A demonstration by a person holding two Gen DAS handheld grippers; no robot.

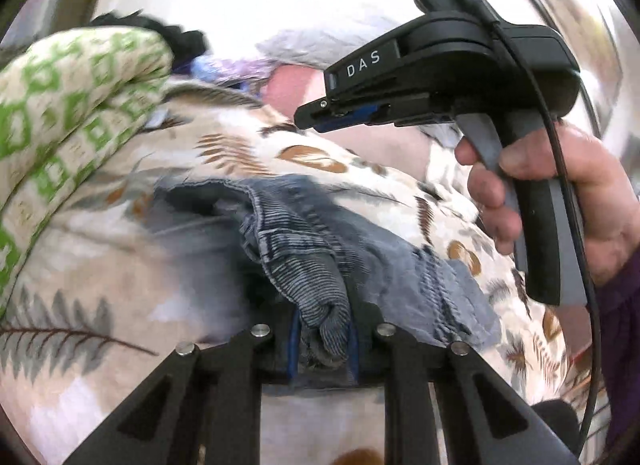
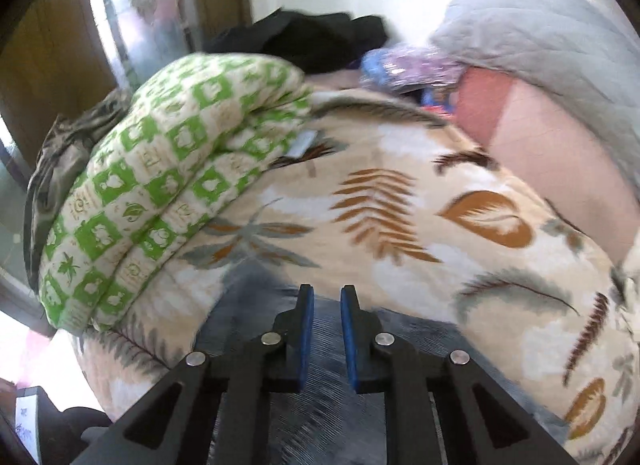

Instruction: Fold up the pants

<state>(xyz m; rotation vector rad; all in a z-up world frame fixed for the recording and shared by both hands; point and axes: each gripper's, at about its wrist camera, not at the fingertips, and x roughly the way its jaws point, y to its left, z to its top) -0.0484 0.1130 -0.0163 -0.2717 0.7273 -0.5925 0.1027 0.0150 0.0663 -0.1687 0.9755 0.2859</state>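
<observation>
Left gripper (image 1: 322, 335): jaws nearly closed, one bunched fold of the blue-grey pants (image 1: 308, 249) pinched between its two blue pads. Rest of the pants trails up toward frame centre, lying on the leaf-print bedspread (image 1: 100, 265) (one pair only, ribbed weave, seam stitching visible at lower right).

Right gripper (image 2: 327, 339): in its own view the two blue pads stand a narrow gap apart, striped grey-blue pants cloth (image 2: 320, 405) fills the space under and between the fingers at bottom centre; looks clamped on it, though blur hides the actual pinch point. In the left wrist view the same tool sits upper right, jaws drawn together, one green light on top, one black cable running down past the handle, one hand (image 1: 568, 193) wrapped round the grip.

Elsewhere on the bed: one folded green-and-white checked quilt (image 2: 160, 193) at left, one grey quilted blanket (image 2: 540, 37) upper right, one black garment heap (image 2: 308, 41) top centre, one pink sheet patch (image 2: 540, 153) at right.
</observation>
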